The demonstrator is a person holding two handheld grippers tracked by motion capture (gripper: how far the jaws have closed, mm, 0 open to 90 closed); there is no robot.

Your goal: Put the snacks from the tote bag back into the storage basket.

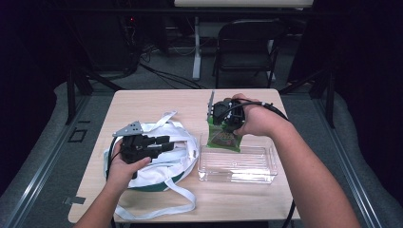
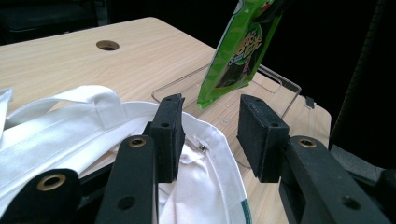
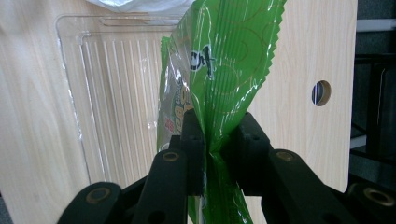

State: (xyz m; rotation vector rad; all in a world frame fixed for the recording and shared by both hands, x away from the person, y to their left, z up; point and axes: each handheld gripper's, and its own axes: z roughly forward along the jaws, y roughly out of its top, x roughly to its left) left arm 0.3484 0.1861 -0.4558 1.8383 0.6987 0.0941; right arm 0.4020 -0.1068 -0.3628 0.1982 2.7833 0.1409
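Right claw pinches our green snack bag over the clear tray for drop-in; left claw idles half-open above the white bag.

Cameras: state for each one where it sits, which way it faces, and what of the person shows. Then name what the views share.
High view: above the person's side, facing forward and down on the table; both forearms, left gripper over the white bag, right gripper shut on the green packet.
Left gripper view: rides the left gripper, looking over the bag toward the clear tray; its jaws stand apart.
Right gripper view: rides the right gripper, looking down; jaws clamp the packet.
Shared: packet, tray and table.
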